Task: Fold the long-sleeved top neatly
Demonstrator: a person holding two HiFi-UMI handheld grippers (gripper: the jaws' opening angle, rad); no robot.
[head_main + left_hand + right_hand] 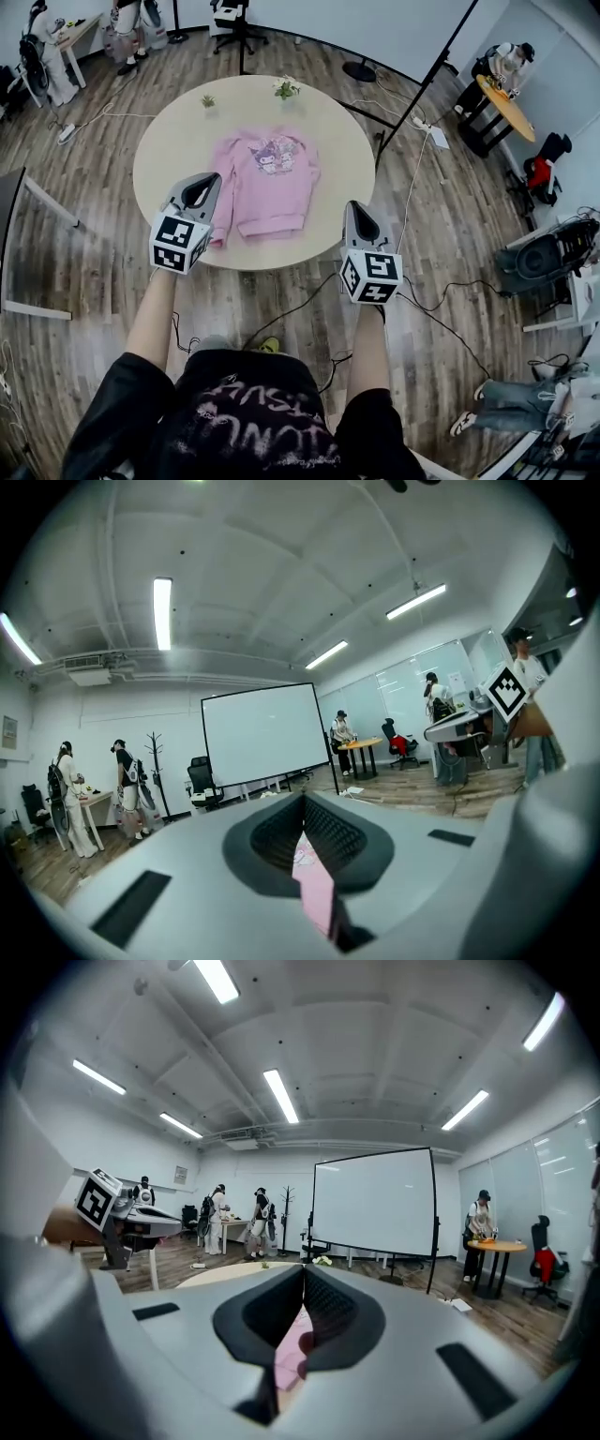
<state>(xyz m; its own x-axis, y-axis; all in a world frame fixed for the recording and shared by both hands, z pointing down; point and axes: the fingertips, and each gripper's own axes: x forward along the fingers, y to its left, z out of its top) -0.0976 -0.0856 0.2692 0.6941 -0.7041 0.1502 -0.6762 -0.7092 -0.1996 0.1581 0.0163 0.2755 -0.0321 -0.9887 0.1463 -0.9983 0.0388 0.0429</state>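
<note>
A round pale surface [169, 141] is parked mid-room on a wood floor, with cables [412, 187] trailed past it and an orange side table [508, 103] off to the right. A small potted plant [208, 101] and some flowers [286, 89] are set at the far edge, well apart from the pink long-sleeved top [272, 183], which is laid flat, print up, near the middle. Its left sleeve is partly covered in the head view by the left tongs [208, 180]. The right tongs [354, 208] are held over the near right edge, beside the hem. Both are held out on bare forearms, pointed roughly level. Both pairs are pressed together with nothing pinched, only a sliver of pink glimpsed beneath them
</note>
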